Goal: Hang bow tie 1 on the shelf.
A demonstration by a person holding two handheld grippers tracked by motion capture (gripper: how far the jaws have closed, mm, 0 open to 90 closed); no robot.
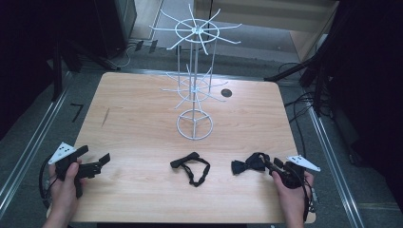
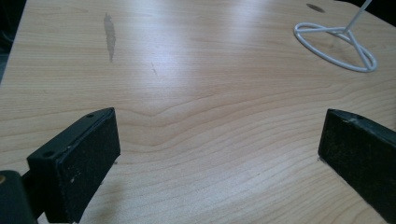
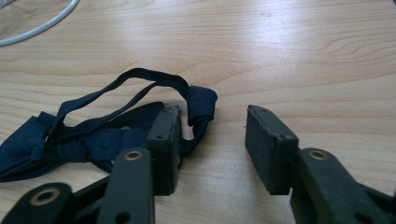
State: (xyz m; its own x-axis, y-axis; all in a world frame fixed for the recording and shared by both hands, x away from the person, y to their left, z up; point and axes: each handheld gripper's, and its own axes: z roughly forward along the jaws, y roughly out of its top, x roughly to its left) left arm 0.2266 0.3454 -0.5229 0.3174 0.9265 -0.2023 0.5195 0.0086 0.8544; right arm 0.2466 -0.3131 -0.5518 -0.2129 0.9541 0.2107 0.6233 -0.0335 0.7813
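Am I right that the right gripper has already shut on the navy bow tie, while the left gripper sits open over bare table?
Not quite: the right gripper is open. In the right gripper view its jaws stand apart, with the navy bow tie lying beside one jaw, not clamped between them. The rest holds: the left gripper sits open over bare table.
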